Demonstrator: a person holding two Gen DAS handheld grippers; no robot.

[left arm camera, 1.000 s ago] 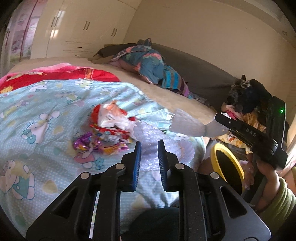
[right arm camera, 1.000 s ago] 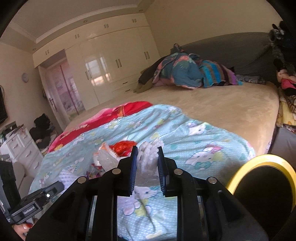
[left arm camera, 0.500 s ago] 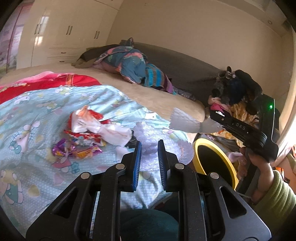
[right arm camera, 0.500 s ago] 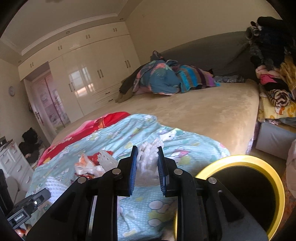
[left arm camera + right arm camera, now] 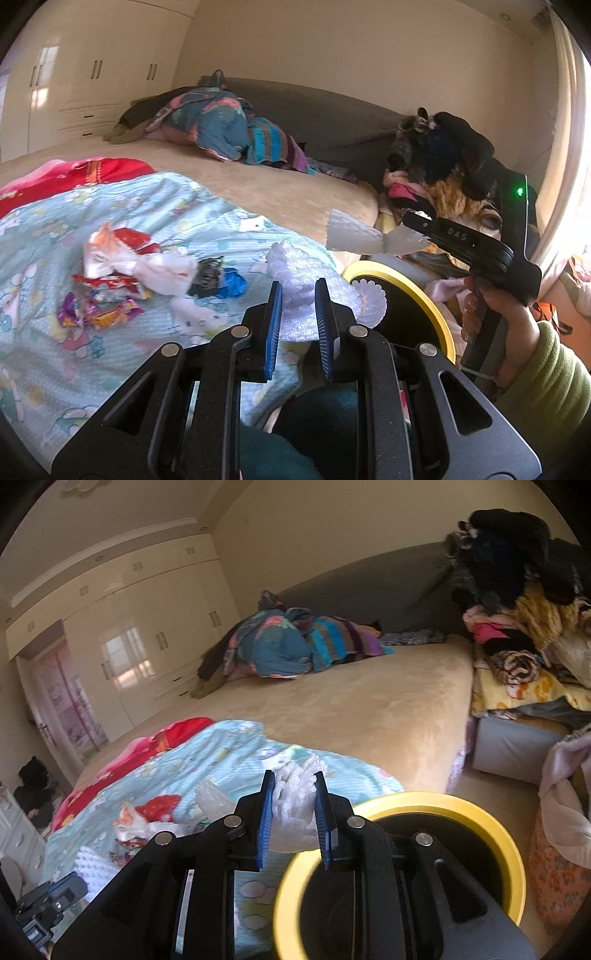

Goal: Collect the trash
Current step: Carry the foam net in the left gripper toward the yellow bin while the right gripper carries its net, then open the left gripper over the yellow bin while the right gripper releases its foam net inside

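My left gripper point(image 5: 298, 295) is shut on a white foam wrap point(image 5: 295, 273) above the bed's edge, next to the bin. My right gripper point(image 5: 293, 797) is shut on another white foam piece point(image 5: 295, 805), held above the near rim of the yellow-rimmed black bin point(image 5: 461, 805). In the left wrist view the right gripper point(image 5: 413, 225) holds its foam point(image 5: 351, 234) out over the bin point(image 5: 373, 269). A pile of wrappers point(image 5: 122, 266) lies on the blue blanket point(image 5: 55, 369), with a blue and black wrapper point(image 5: 221, 280) beside it.
The bin stands on the floor at the bed's corner. A heap of clothes and plush toys point(image 5: 524, 627) is stacked to the right. Bundled bedding point(image 5: 221, 129) lies at the bed's far side. White wardrobes point(image 5: 147, 646) line the far wall.
Both grippers have swung right with their foam pieces, toward the bin. The bin now fills more of the right wrist view, and the right gripper has come over its rim.
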